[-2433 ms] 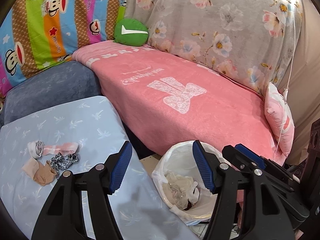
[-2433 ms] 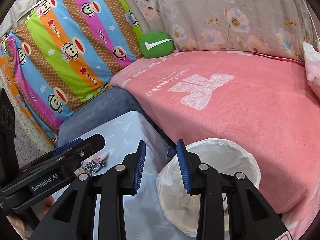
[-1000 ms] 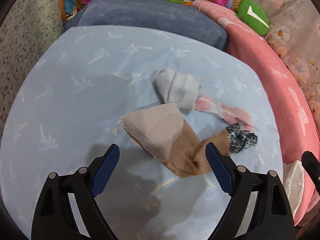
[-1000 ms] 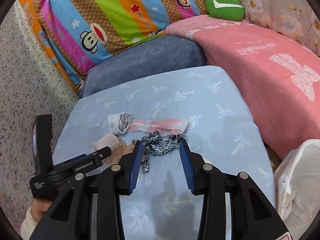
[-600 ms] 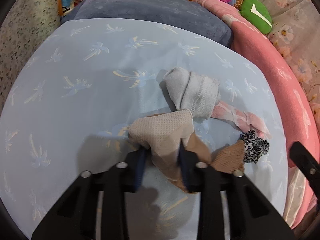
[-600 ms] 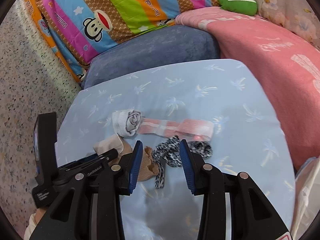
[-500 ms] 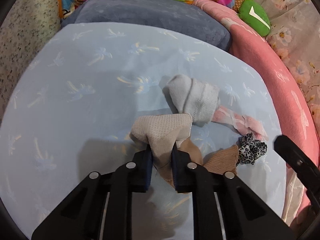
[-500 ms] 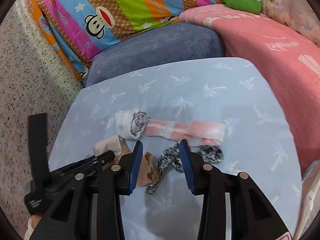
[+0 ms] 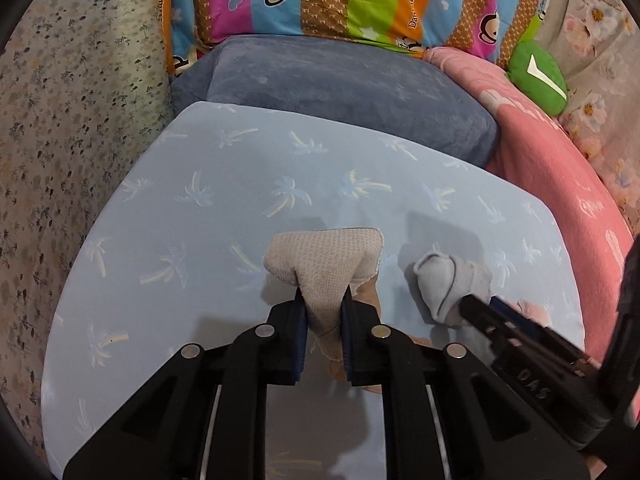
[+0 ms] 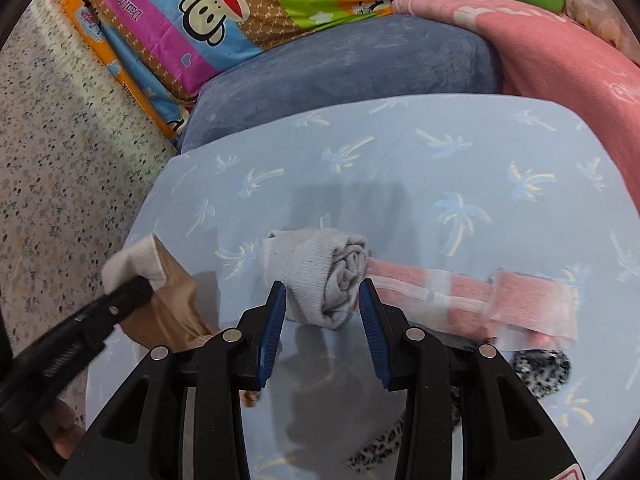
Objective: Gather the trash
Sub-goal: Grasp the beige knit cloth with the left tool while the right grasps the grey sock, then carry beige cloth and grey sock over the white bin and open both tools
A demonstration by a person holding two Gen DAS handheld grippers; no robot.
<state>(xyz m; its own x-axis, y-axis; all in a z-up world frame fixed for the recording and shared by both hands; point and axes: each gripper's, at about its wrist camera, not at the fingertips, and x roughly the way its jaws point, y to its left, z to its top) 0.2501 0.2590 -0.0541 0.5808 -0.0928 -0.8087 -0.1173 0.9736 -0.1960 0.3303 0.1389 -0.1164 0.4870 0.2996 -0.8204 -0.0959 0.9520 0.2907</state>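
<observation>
Socks and scraps of cloth make up the trash, gathered on the pale blue palm-print cushion. A beige stocking with a waffle-knit cuff is clamped between the pads of the left gripper, its tan leg trailing down toward the cushion. Just to the right of that stocking, a rolled grey sock is bracketed by the right gripper, whose jaws have just been closing; the blue pads stand at either side of the roll and no firm pinch can be made out yet. A pink striped band runs on from the roll to the right, and a leopard-print scrunchie lies just below that band.

All of it is judged light, limp and compressible, so nothing is likely to be damaged by a hard squeeze. The grey roll is best taken across its thick middle, where the layers bunch; a grip on a loose edge is likely to let it unroll and drag the pink band along
</observation>
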